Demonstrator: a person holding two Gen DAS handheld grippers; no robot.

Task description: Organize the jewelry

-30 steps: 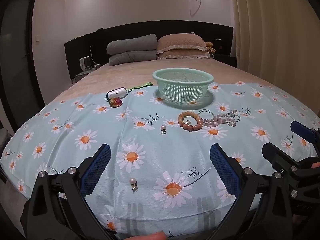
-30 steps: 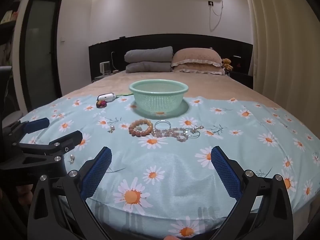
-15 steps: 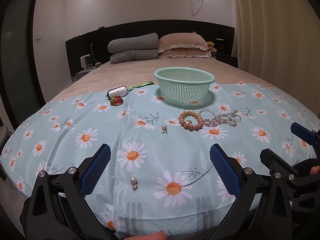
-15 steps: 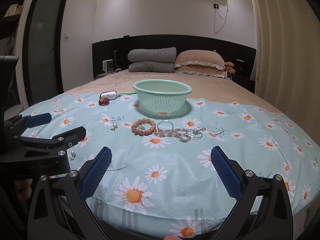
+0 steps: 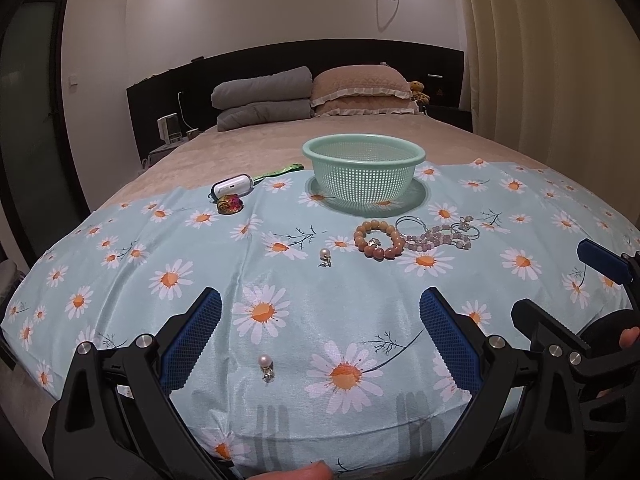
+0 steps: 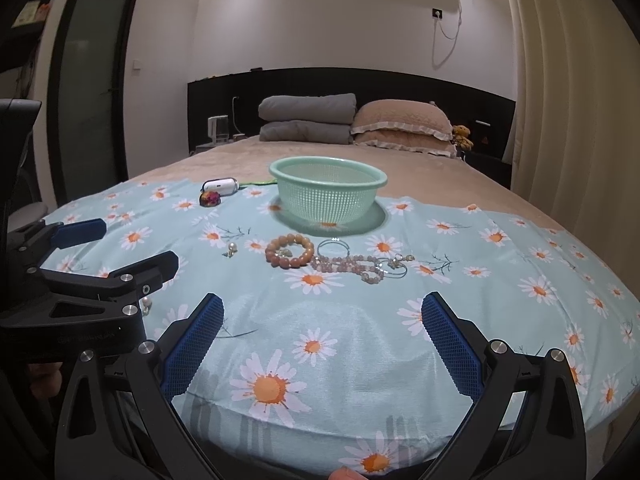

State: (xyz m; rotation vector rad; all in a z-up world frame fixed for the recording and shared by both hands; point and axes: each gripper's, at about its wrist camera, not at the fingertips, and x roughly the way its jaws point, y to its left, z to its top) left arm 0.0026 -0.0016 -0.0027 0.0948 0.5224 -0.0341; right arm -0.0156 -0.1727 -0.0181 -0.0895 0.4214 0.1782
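Left tongs [image 5: 320, 322]: two black arms with blue ribbed pads, spread wide apart, nothing between them, held over the near edge of the bed. Right tongs [image 6: 322, 326]: same build, likewise spread wide and empty. Each pair appears at the edge of the other's view.

Bed surface: a smooth, slightly glossy pale blue cloth [image 5: 192, 268] printed with white and orange daisies, laid over a beige bedspread [image 5: 248, 152].

Jewelry, all lying on the cloth:
- Pearl earring [image 5: 266, 366], round bead with a small metal fitting, nearest the left tongs, between their pads in that view.
- Second pearl earring [image 5: 325, 257], farther in, just left of the bracelets.
- Bracelet of round orange-brown beads [image 5: 378, 239], a closed ring lying flat.
- String of smaller pinkish beads [image 6: 352, 266], touching the orange one, tangled with thin silver hoops [image 6: 334, 245].

Beyond these stands a mint-green plastic basket [image 5: 363, 151], round, perforated walls, upright; nothing can be seen inside it.

Left of the basket: a white rounded case [image 5: 232, 187], a shiny multicoloured lump [image 5: 230, 204], a green strap [image 5: 280, 171].

Headboard end: grey folded quilt [image 6: 308, 118], frilled tan pillows [image 6: 402, 120]
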